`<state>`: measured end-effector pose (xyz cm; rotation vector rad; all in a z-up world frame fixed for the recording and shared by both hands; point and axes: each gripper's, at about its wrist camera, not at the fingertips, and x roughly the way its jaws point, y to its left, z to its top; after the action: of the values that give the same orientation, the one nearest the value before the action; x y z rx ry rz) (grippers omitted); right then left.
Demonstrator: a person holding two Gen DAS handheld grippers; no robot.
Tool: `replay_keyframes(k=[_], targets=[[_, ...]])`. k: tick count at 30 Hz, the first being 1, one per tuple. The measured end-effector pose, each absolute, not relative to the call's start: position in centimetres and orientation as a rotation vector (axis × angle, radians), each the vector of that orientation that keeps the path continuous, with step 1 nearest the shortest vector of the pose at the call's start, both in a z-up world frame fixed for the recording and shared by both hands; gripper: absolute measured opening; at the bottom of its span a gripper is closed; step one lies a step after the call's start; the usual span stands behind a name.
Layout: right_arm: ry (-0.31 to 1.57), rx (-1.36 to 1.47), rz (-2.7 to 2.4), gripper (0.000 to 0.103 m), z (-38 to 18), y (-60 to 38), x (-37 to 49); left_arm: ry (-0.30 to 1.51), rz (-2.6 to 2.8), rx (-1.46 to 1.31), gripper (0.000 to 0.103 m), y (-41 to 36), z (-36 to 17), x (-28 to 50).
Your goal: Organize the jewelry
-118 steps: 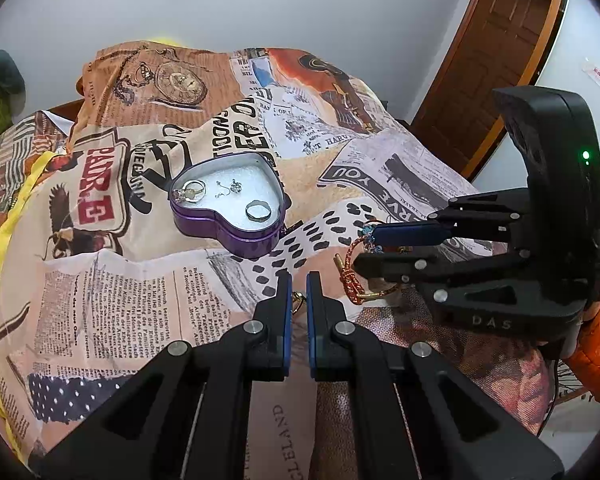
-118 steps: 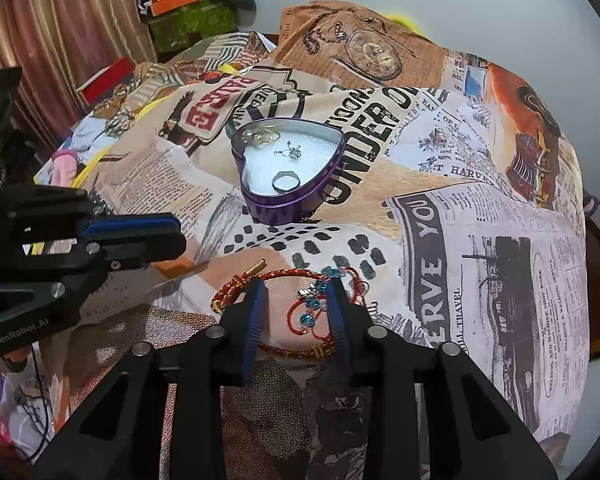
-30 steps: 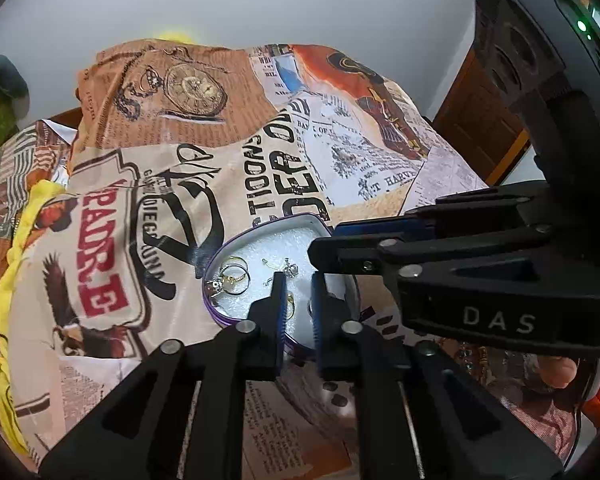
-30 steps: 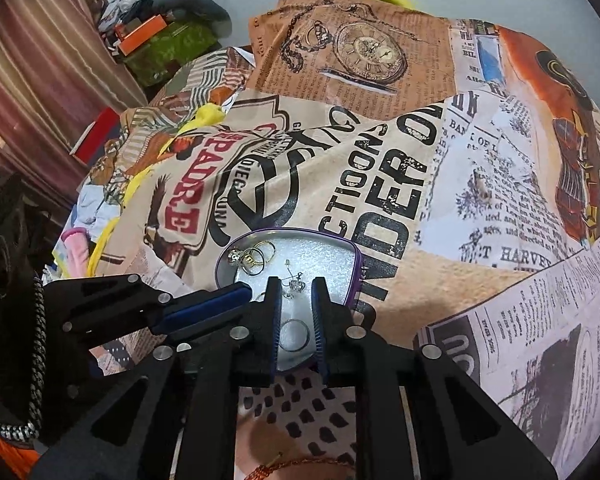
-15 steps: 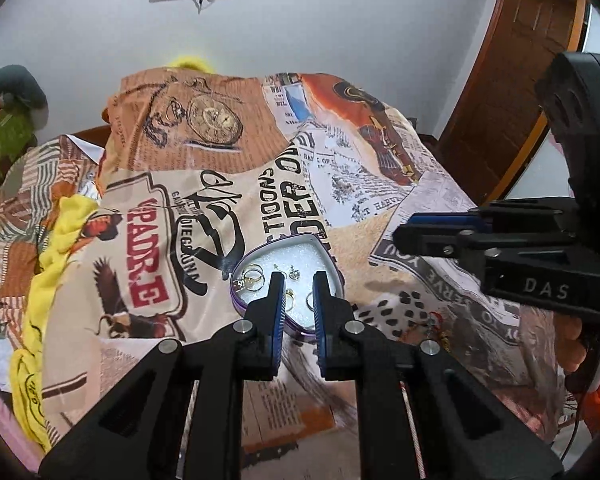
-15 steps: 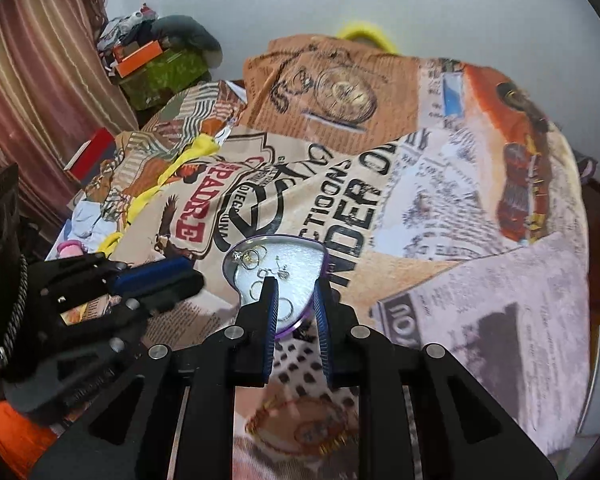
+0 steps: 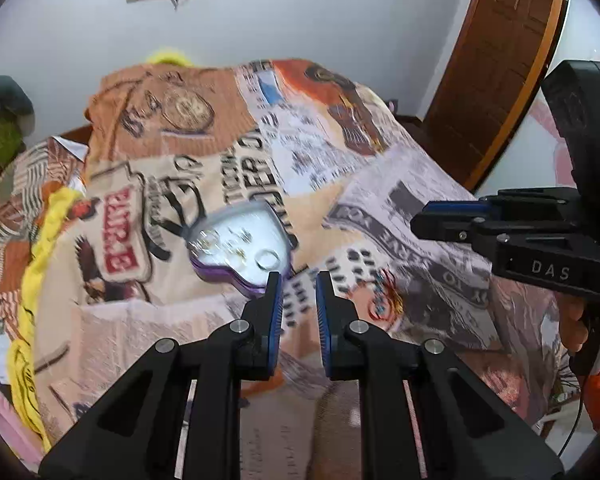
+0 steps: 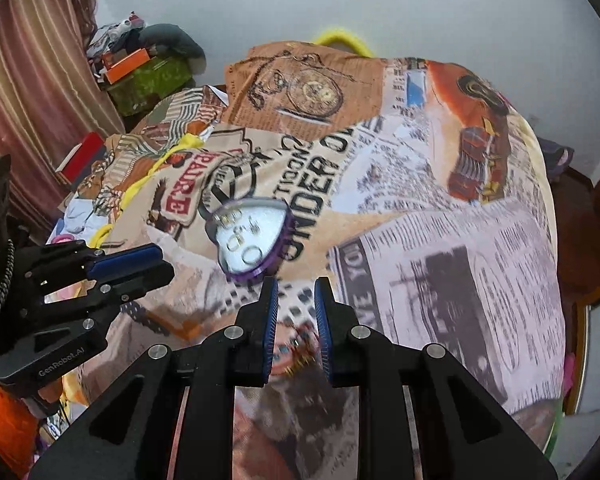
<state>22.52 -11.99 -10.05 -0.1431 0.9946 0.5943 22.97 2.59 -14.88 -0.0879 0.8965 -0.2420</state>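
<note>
Left hand-held gripper (image 7: 298, 304): jaws parted by a narrow gap, nothing between them, hovering over the bed (image 7: 400, 184). Right hand-held gripper (image 8: 296, 312): same narrow gap, empty, directly above the red beaded bracelet (image 8: 296, 350), which lies blurred on the blanket at lower centre. Purple heart-shaped tin (image 7: 240, 276) sits just beyond both grippers' tips at frame centre, open, several rings (image 8: 252, 256) inside; bracelet is near the tin, outside it.

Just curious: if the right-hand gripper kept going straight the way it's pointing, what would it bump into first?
Probably the red beaded bracelet on the bedspread, seen between the open right gripper fingers; depth is unclear.
</note>
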Motion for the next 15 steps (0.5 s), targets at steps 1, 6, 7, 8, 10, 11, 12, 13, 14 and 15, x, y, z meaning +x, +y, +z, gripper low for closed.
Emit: replay_keyframes(k=[1,6,7,8,10,11,12,13,14,15], targets=[[0.999,-0.142,0.588,0.017,-10.2,-12.3,22.4,0.907,-0.247,-0.088,0.015,2.3,-15.2,22.9],[1.046,-0.116,0.582,0.017,-11.9,-13.5,22.5,0.951,-0.267,-0.079,0.015,0.6,-17.0,22.6],[1.054,-0.112,0.585,0.017,-12.1,-13.6,22.4,0.958,-0.272,-0.078,0.015,0.3,-17.4,22.5],[1.067,-0.108,0.589,0.017,-12.6,-13.6,22.5,0.962,-0.276,-0.078,0.015,0.1,-17.7,22.4],[1.087,-0.109,0.6,0.017,-13.3,-13.6,22.5,0.978,-0.286,-0.086,0.015,-0.3,-18.3,22.5],[1.099,-0.11,0.61,0.017,-13.6,-13.4,22.6,0.985,-0.288,-0.089,0.015,-0.4,-18.6,22.6],[1.12,-0.114,0.636,0.017,-14.2,-13.0,22.7,0.991,-0.288,-0.09,0.015,-0.5,-18.8,22.6],[1.138,-0.117,0.656,0.017,-14.6,-12.6,22.9,0.999,-0.288,-0.093,0.015,-0.6,-19.1,22.7],[1.153,-0.12,0.661,0.017,-15.0,-12.4,23.1,1.005,-0.291,-0.098,0.015,-0.6,-19.3,22.9],[1.161,-0.118,0.656,0.017,-15.3,-12.3,23.2,1.011,-0.294,-0.107,0.015,-0.6,-19.5,23.0]])
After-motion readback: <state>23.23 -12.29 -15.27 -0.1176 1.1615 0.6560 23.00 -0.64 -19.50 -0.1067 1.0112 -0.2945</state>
